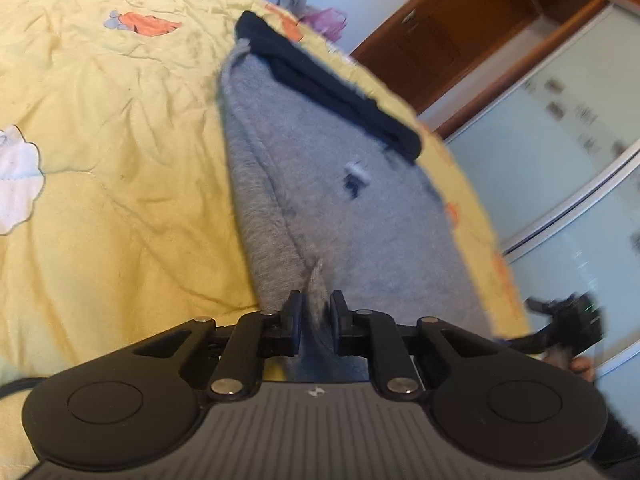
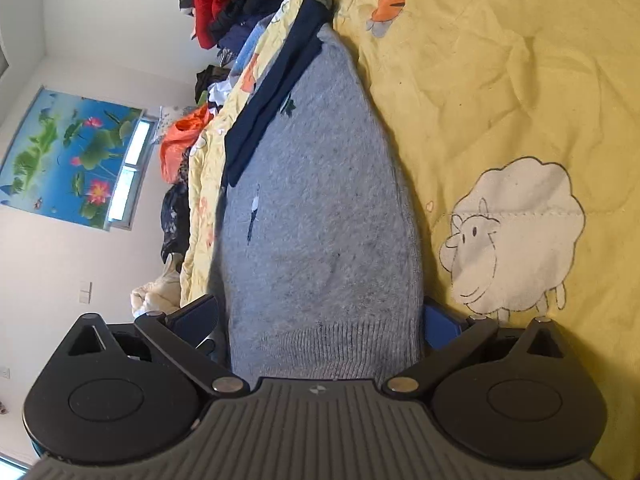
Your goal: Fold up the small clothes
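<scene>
The left claw (image 1: 316, 312) is pinched nearly shut on a little fold of the grey sweater (image 1: 320, 184), which stretches out ahead of it across the yellow bedspread (image 1: 120, 120). The left view alone shows a brown cabinet (image 1: 452, 28) and the other claw far off to the right.

The right claw (image 2: 320, 320) stands wide, with the sweater's ribbed hem (image 2: 320, 348) lying between its fingers; I cannot tell if they press it. A dark blue band (image 2: 272, 96) lies ahead, on the left of the sweater. Only this view shows a sheep picture (image 2: 516, 236) to the right, piled clothes (image 2: 224, 4) and a flower poster (image 2: 76, 156) to the left.
</scene>
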The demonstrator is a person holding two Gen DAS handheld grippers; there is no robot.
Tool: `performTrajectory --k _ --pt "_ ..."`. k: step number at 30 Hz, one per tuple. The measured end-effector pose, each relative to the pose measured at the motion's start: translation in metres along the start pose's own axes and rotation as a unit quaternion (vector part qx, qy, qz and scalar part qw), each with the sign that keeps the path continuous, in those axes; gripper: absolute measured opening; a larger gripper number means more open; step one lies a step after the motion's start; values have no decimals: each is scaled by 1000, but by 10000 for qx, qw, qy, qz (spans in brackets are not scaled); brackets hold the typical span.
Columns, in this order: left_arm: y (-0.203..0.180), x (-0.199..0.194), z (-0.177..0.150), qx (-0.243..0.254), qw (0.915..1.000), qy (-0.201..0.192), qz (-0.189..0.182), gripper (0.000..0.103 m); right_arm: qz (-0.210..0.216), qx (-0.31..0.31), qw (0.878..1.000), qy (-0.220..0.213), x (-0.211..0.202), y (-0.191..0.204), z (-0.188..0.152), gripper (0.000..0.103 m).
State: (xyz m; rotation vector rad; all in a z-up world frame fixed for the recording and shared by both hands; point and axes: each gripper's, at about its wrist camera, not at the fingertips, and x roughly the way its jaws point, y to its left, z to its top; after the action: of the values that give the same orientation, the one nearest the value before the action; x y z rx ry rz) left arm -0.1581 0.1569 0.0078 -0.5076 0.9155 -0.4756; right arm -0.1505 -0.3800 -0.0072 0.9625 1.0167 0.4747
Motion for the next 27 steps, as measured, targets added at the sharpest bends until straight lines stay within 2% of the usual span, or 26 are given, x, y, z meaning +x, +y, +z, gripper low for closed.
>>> performTrajectory --k 1,2,3,4,5,9,14,17,19,21,25,27 --pt "-1 3 0 69 9999 52 146 9 -93 -92 9999 2 2 3 -1 81" --pt "-1 3 0 111 9998 45 179 9 -264 -225 9994 33 6 7 -2 68" --pt "-1 3 2 100 9997 64 200 9 -530 -399 9977 122 11 12 -3 40" --pt "-1 2 3 94 9997 84 229 9 -811 -581 9949 174 15 16 -5 20" --pt "-2 1 3 138 9996 87 231 9 -1009 -727 9921 191 17 18 -6 17" --pt "-6 -1 1 370 9987 276 227 10 -853 -626 9940 272 14 12 -9 19" --pt "-15 -1 -5 509 9980 345 178 11 -453 -278 9984 179 7 -3 -10 28" --pt "-15 1 -6 535 9978 349 198 12 -279 -232 9992 144 7 -4 -11 39" --pt "-12 1 -4 421 9983 378 167 12 -163 -242 9995 148 8 -2 -12 53" --pt "-13 2 -3 421 9982 393 175 12 -103 -282 9994 168 9 2 -11 59" --pt "-20 4 -5 609 9973 324 252 12 -184 -458 9986 204 12 10 -10 61" --pt "-23 3 -6 665 9967 257 381 6 -179 -415 9988 199 12 10 -9 59"
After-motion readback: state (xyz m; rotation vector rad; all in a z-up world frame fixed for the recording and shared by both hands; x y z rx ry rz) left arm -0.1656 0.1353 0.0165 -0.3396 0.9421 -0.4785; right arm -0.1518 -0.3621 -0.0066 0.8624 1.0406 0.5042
